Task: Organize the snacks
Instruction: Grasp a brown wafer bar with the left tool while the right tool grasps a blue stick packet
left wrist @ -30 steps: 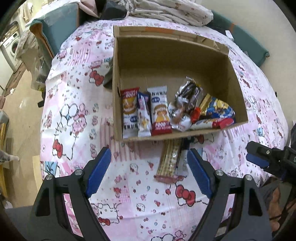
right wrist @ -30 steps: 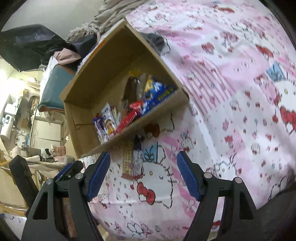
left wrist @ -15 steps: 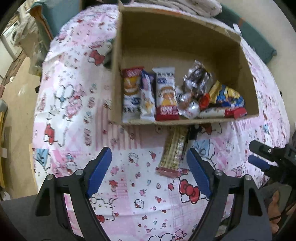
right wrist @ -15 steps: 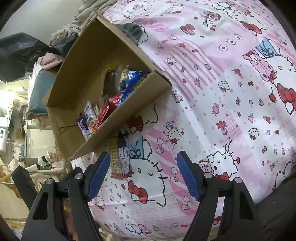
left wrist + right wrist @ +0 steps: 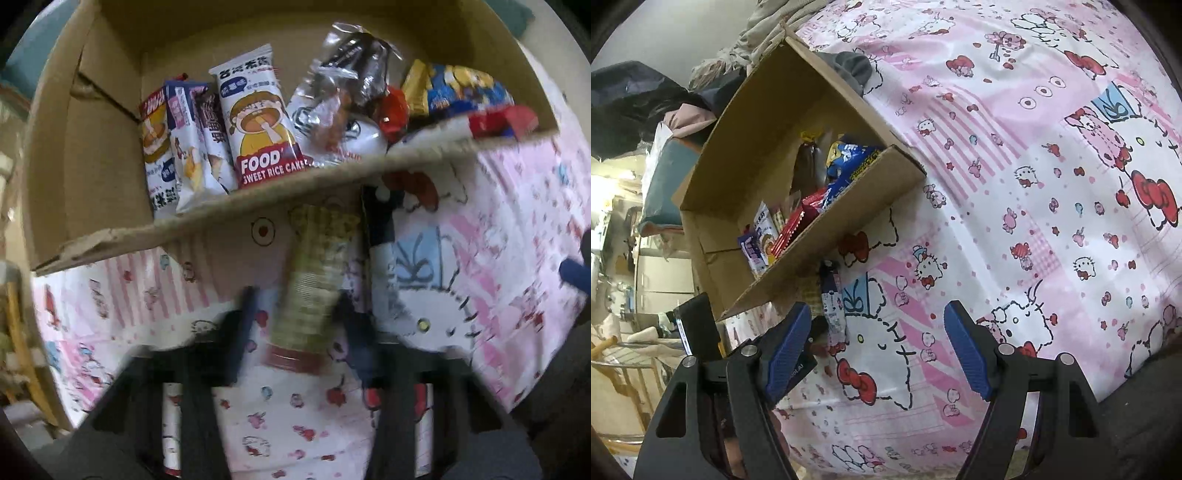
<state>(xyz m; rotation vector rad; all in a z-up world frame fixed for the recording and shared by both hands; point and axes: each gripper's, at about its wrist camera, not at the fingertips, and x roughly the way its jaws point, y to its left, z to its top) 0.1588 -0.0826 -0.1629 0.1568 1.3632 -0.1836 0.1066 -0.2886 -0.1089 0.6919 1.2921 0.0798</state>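
Wafer pack (image 5: 314,280) between just-closing left gripper (image 5: 295,325) fingers; right gripper (image 5: 875,347) fingers spread, empty.

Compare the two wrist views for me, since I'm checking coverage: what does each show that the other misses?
Only the left wrist view shows the left gripper, jaws just closing around the yellow wafer pack, and the FOOD rice cake pack. Only the right wrist view shows the open right gripper and a grey cloth. Both show the cardboard box and pink sheet.

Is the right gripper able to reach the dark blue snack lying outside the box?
Probably yes. The right gripper is open, and the dark blue snack lies uncovered on the cloth just beyond its fingers, beside the box.
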